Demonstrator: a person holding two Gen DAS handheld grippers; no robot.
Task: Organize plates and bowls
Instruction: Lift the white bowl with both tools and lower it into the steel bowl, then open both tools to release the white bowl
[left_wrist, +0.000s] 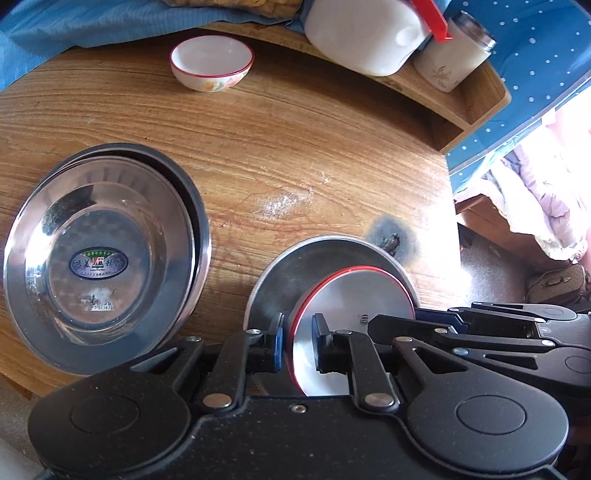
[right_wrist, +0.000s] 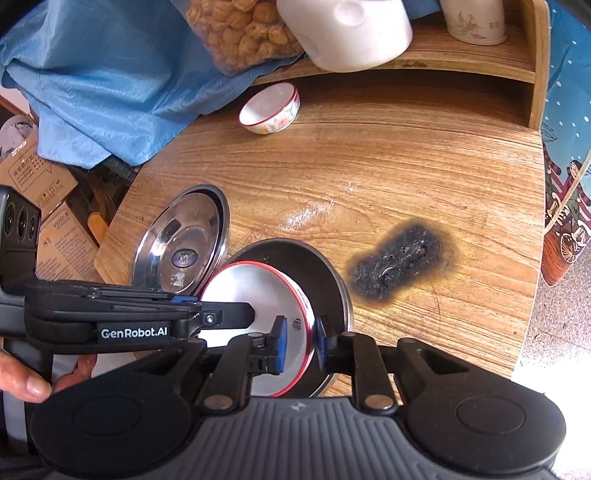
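**Item:** red-rimmed plate (left_wrist: 354, 295), lying tilted in a steel dish (left_wrist: 280, 273) just beside the burn mark (right_wrist: 402, 262), at the table's (left_wrist: 295, 147) near edge.

**Other stock:** stack of steel plates (left_wrist: 99, 258), well apart from the burn on the dish's far side. Small bowl (left_wrist: 211, 61), well beyond the burn, towards the shelf.

**Left gripper** (left_wrist: 298, 343): straddles the plate's rim. Its pads are slightly apart, with a sliver of gap at the outer one, so it does not appear to be clamping.

**Right gripper** (right_wrist: 302, 343): straddles the opposite rim. Its pads are parted, and the inner one is clearly off the plate.

**Risks:**
- The plate looks unseated. With neither grip firm, it could slide or clatter down into the dish.
- Withdrawing a finger while it is hooked over the rim could drag the plate, and the dish with it, off the nearby table edge.
- Lifting now would probably leave the plate behind.

**View notes:**
- The left view alone shows the full stack and its label.
- The right view alone shows the whole burn, a snack jar (right_wrist: 240, 33) on the shelf, and the person's hand (right_wrist: 26, 376) on the left handle.
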